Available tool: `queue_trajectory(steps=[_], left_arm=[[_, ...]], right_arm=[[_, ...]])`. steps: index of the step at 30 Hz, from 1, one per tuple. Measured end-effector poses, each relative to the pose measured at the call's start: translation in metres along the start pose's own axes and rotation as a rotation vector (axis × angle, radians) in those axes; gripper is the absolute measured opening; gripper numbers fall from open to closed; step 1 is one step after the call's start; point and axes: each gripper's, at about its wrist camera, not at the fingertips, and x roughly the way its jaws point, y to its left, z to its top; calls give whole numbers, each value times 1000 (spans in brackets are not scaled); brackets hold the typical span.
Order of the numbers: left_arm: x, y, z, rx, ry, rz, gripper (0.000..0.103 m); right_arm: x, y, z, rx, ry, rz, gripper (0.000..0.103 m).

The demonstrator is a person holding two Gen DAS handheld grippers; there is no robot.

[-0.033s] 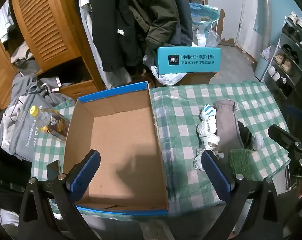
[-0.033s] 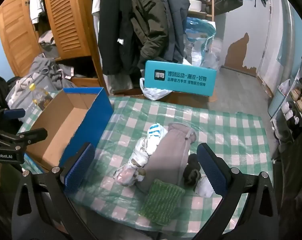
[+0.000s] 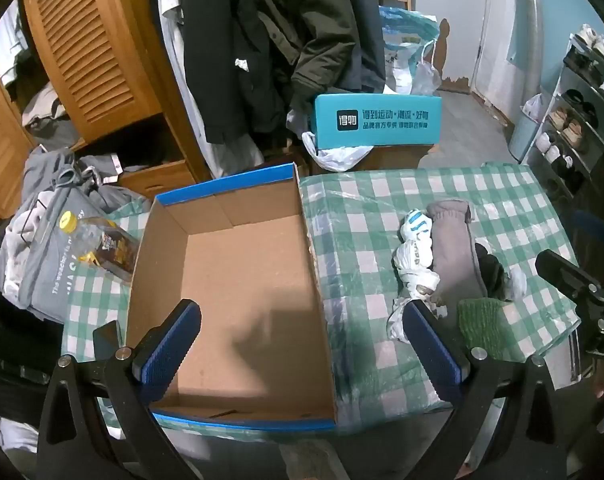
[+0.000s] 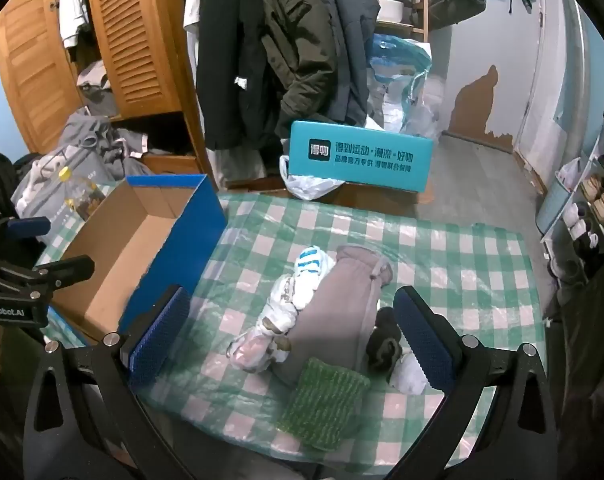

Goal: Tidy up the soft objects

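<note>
An open, empty cardboard box with blue outer walls [image 3: 230,276] [image 4: 142,248] sits on the left of the green checked tablecloth [image 3: 366,208]. To its right lies a pile of soft items: a grey-brown rolled cloth [image 4: 338,312] [image 3: 454,256], white and blue socks [image 4: 302,280] [image 3: 416,232], a green knitted cloth [image 4: 326,400] [image 3: 478,320], a black sock [image 4: 384,340] and a white piece [image 4: 412,372]. My left gripper [image 3: 302,352] is open and empty over the box's near end. My right gripper [image 4: 294,340] is open and empty, hovering over the pile.
A plastic bottle with a yellow cap [image 3: 98,244] lies left of the box beside grey clothes [image 3: 42,240]. A teal box [image 3: 376,120] stands behind the table. Coats hang at the back beside a wooden wardrobe [image 3: 86,52]. A shoe rack [image 3: 578,120] is at the right.
</note>
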Motion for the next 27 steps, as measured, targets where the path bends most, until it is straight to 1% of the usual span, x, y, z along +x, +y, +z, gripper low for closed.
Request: queue_trajectory(steps=[9,17,27], left_arm=[[-2,0,4,-4,-4,-6,102],[-3,0,1,0,-27,-10,102],[-1,0,-2,-1,-20,-9,102]], right_arm=[[2,0,-2,-2,0,4,101],[4,-2,-3,4,9,4,101],[5,-2,-4,7,16,6,101]])
